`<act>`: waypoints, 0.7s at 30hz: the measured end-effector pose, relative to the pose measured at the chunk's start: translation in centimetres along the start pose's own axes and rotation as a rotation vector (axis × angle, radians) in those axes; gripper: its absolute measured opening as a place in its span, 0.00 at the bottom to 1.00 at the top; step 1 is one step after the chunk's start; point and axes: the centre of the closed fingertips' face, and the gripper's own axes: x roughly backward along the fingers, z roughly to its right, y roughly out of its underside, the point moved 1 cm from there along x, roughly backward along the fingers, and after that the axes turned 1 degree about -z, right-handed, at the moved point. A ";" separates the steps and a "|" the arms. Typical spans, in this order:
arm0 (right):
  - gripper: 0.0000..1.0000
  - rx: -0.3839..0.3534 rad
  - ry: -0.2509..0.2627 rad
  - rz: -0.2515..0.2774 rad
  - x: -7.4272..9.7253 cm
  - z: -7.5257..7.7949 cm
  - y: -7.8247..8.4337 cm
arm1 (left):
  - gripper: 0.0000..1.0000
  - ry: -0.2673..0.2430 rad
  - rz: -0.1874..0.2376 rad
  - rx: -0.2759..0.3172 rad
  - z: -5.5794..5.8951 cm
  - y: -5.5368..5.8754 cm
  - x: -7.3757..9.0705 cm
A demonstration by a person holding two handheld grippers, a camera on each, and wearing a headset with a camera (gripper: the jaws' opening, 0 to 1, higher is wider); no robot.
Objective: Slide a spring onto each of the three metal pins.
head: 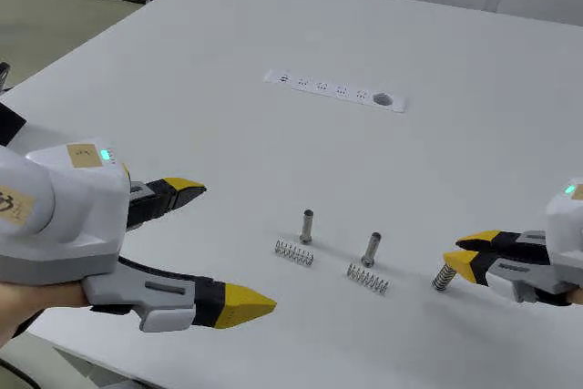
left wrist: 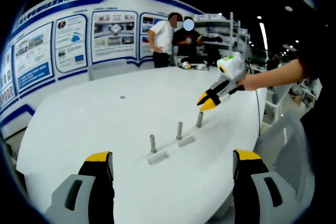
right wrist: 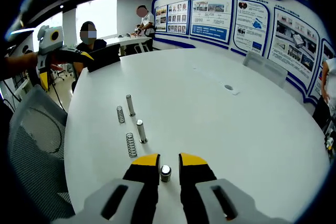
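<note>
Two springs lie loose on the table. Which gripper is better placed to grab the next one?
Left, likely. The left gripper is wide open and empty, facing the nearest loose steel coil spring. The right gripper straddles the third metal pin, which already carries its spring.

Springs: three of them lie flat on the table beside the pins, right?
Not three, two: the left spring and middle spring lie flat, as the head view shows. The third spring sits on a pin.
</note>
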 end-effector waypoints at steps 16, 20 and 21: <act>0.17 0.048 -0.079 0.033 -1.4 -4.7 -2.8 | 0.96 -0.005 0.015 -0.003 -0.3 0.0 0.7; 0.17 0.062 -0.103 -0.005 -2.9 -5.8 -1.6 | 0.96 -0.010 0.011 0.001 -0.6 0.3 1.2; 0.17 0.058 -0.107 -0.013 -3.2 -5.9 -1.3 | 0.96 -0.011 0.011 0.002 -0.7 0.4 1.3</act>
